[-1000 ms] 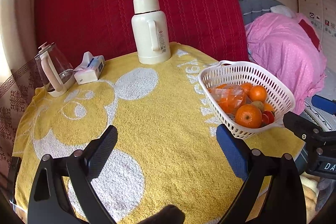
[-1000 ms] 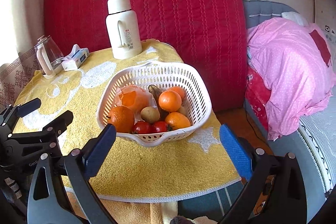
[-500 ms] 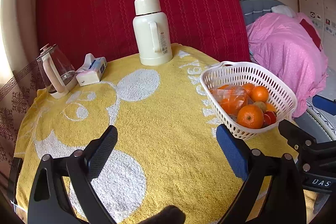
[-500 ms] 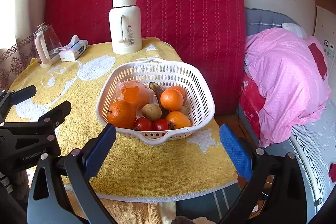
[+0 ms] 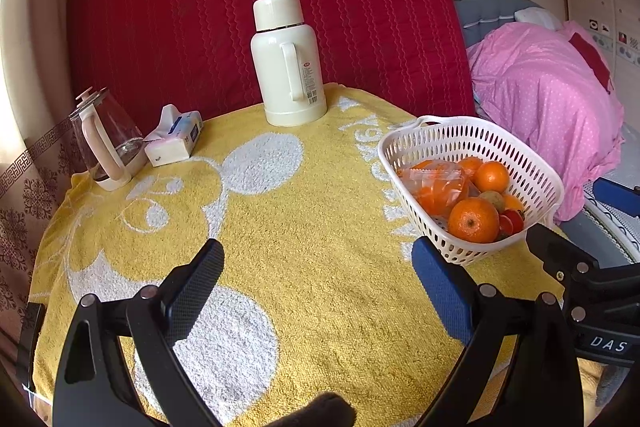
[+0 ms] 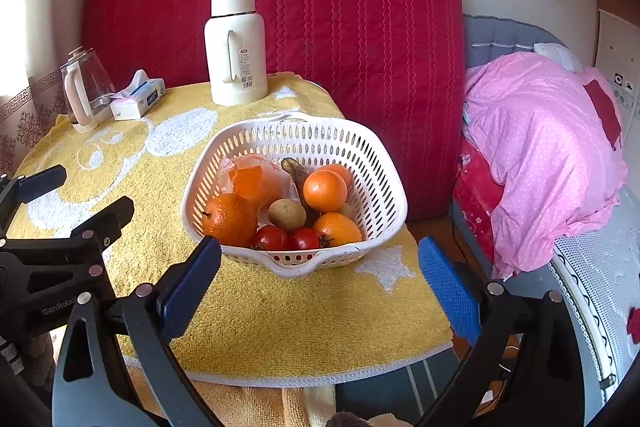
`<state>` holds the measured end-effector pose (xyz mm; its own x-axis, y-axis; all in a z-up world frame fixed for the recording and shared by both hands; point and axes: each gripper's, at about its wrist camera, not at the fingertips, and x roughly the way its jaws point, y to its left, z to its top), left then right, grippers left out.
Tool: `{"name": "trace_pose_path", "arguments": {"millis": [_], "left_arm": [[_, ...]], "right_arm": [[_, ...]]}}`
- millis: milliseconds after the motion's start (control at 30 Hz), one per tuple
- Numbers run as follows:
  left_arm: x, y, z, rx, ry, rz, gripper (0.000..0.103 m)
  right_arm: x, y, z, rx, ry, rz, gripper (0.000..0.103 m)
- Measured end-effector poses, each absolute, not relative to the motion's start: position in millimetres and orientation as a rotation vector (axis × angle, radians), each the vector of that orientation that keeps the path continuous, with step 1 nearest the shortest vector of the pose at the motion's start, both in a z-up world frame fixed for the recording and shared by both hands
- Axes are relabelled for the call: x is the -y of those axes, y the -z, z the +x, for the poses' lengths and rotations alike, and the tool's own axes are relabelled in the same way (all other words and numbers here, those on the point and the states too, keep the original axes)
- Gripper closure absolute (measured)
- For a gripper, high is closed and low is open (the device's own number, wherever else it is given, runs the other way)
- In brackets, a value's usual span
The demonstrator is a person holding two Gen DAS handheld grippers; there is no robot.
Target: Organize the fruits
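- The white basket sits at the near right corner of the tabletop, on the yellow towel, and all the fruit is in it.
- Inside lie several oranges, the nearest-left orange against the front wall, two tomatoes at the near rim, a brownish kiwi-like fruit in the middle, a dark banana running near-to-far, and a plastic bag of orange pieces at far left.
- The right gripper faces the basket head-on, the basket's near rim just beyond and between its blue pads; jaws wide, nothing held.
- The left gripper points at bare towel in the middle of the tabletop, with the basket off to its right, just beyond its right pad; it too is spread wide and empty.
- The right gripper is the nearer and better lined up, so a pick probably falls to it; the round fruits at the front offer no preferred axis.
- Both grippers hover low and roughly level, tilted slightly down.
- Far left stand a thermos, a tissue pack and a glass kettle.
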<state>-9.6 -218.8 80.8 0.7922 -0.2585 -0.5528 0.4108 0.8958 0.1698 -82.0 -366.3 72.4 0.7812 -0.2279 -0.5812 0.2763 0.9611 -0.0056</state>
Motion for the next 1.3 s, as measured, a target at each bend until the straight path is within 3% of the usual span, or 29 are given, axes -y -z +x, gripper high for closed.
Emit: {"name": "trace_pose_path", "arguments": {"millis": [1300], "left_arm": [[220.3,-79.5,-11.6,-0.553,0.353,0.295,0.009]], "right_arm": [[363.3,-66.4,-77.9,-0.627,0.314,0.058,0.003]]}}
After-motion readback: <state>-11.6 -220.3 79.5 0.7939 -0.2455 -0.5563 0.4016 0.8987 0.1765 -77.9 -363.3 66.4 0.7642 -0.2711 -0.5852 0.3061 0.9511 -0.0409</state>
